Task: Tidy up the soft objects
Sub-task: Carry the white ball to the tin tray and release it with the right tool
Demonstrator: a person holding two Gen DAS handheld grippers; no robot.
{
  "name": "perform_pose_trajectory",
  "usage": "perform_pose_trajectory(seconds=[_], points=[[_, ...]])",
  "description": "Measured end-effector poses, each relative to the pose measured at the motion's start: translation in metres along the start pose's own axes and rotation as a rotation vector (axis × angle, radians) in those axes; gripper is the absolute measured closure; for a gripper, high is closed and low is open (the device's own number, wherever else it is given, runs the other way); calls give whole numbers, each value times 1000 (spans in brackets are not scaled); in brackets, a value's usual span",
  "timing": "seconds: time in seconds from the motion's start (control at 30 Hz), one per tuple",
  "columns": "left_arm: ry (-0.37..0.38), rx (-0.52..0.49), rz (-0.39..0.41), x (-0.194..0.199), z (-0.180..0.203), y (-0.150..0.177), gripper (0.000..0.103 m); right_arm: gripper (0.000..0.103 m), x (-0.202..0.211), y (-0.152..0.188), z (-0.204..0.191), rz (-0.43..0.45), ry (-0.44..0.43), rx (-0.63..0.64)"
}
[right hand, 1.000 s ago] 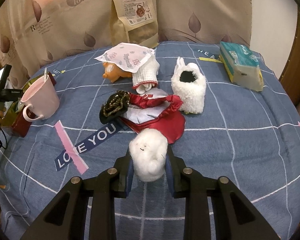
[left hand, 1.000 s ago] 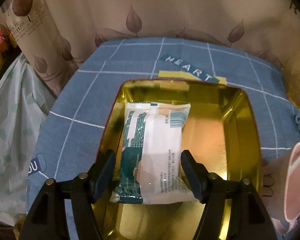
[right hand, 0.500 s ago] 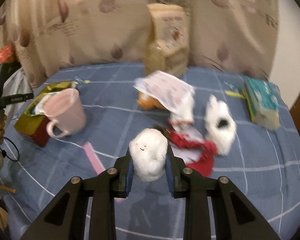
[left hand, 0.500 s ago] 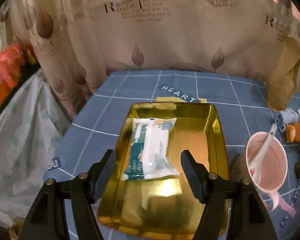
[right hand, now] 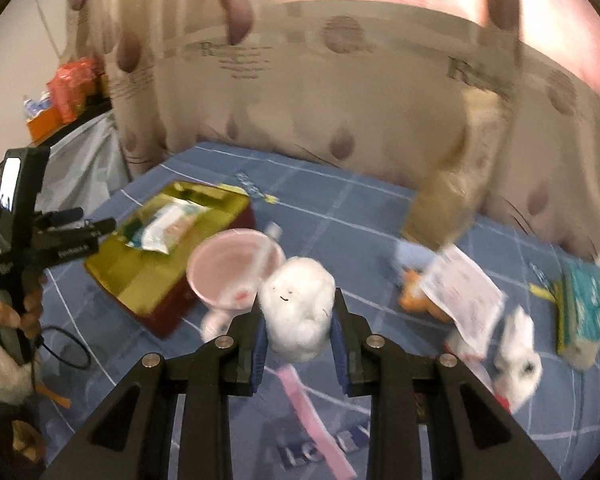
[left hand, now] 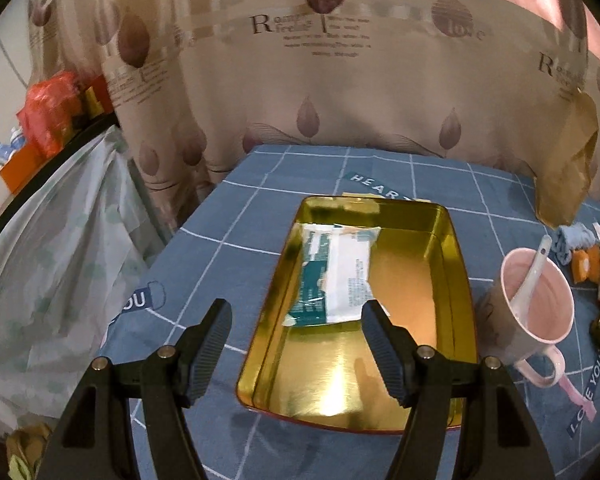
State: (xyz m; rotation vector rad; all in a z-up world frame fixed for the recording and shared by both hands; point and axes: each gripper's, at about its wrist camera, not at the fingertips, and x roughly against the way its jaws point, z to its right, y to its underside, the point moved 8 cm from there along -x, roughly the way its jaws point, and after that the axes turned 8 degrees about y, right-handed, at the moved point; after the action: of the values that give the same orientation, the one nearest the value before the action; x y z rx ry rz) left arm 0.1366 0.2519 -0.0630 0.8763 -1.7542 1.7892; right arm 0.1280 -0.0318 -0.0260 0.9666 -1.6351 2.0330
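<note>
Blue checked bedsheet carries the gold tin (right hand: 112, 276) near its left edge, left of and beyond your right tongs (right hand: 298, 334), which grip the white fluffy ball (right hand: 298, 312), while your left tongs (left hand: 296, 344) hang wide and empty over the tin's near end, wet-wipes pack (left hand: 332, 280) inside.

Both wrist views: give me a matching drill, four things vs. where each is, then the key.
Things:
1. wipes pack
2. spoon
3. white plush
4. tissue box

Places:
A. in the pink mug
B. far right on the blue cloth
C. in the gold tray
D. clamped in the right tool

Pairs: 1-C, 2-A, 3-D, 4-B
</note>
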Motion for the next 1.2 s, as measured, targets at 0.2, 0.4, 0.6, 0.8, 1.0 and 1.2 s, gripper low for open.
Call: perform_pose_trajectory(seconds=[0.2,0.4,0.6,0.8,1.0,1.2], points=[[4,47,-2,0,-16,1,34,77,-16,-35,-46,12,-65,36],[-4,87,-2,-2,-34,0,34,77,-47,-62,-92,0,-119,81],[-15,128,-1,-3,-53,0,34,76,-90,-72,-123,-61,-138,93],[-20,157,-10,-7,-64,2,34,76,-134,-72,-143,-140,-135,116],[-11,162,-16,-10,-66,3,34,75,-165,-71,-157,-182,-120,137],[-4,153,-27,-14,-64,5,34,75,-186,-70,-160,-206,-102,131]])
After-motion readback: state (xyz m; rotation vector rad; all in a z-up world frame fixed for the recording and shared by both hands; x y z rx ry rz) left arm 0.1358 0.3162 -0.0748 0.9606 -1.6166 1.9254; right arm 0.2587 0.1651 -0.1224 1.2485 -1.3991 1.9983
